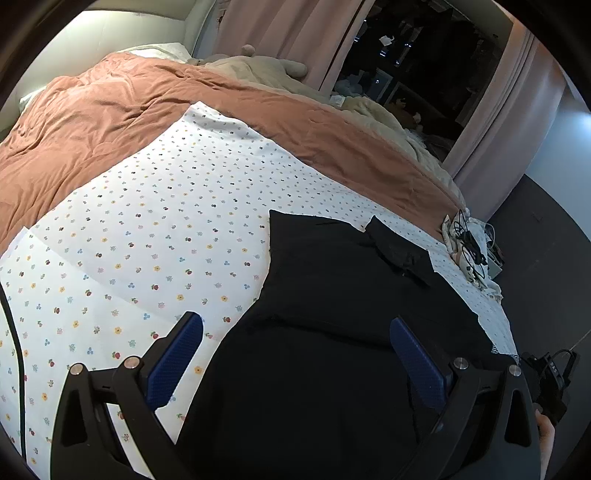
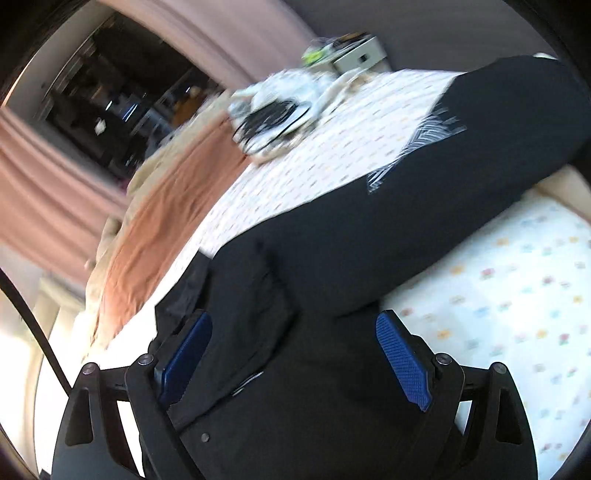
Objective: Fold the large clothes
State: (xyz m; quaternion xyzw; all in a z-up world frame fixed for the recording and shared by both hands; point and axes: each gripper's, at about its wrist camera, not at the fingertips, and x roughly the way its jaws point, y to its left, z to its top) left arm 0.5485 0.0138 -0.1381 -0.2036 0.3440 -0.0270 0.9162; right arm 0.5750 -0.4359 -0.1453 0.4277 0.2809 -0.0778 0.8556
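- Garment (image 1: 332, 295): black, lower right of left view, flat on floral sheet (image 1: 147, 240).
- Handling: likely soft, limp, light; judged best pinched at edge or corner.
- Left gripper (image 1: 295, 354): released, empty.
- Right gripper (image 2: 293, 354): released, over cloth.

Bed (image 1: 155, 206) with flower-print sheet ahead of jaws, rust duvet (image 1: 110, 107) bunched beyond it. Pink curtains (image 1: 280, 33) past the bed frame a dark window (image 1: 417, 51). Dark floor (image 1: 546, 243) right of jaws. Cable clutter (image 1: 471, 247) on bed's far right corner. Light indoor, fairly bright.
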